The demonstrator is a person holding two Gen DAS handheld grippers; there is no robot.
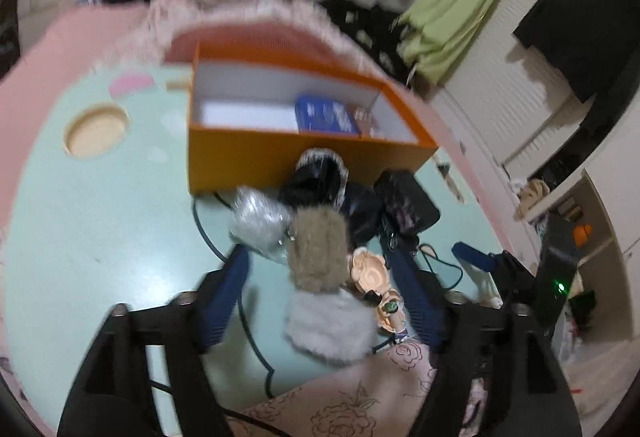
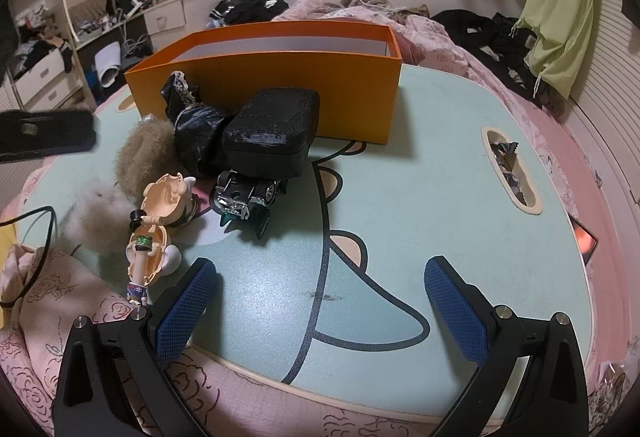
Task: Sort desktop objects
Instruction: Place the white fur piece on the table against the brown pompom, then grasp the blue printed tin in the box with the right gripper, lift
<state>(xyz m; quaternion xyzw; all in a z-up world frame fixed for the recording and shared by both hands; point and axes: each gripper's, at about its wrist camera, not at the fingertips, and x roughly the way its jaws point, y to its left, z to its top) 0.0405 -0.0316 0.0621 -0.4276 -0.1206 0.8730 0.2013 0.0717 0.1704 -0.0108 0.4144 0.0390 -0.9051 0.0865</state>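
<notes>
1. The orange box (image 2: 280,93) stands on the mint worktop (image 2: 400,217), a blue tin (image 1: 326,115) inside.
2. A black case (image 2: 272,133), toy car (image 2: 244,201), fur pieces (image 1: 318,249) and doll parts (image 2: 154,233) cluster just before it.
3. The left gripper (image 1: 320,277) hangs over the fur, jaws wide and empty.
4. The right gripper (image 2: 320,301) has jaws wide, empty.

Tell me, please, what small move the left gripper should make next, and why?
Probably lower the left gripper onto the brown furry piece and close. Its jaws stand open with nothing pressed between them, the furry piece lies right between the fingers, and it is not yet in the orange box, which already holds a blue item.
</notes>
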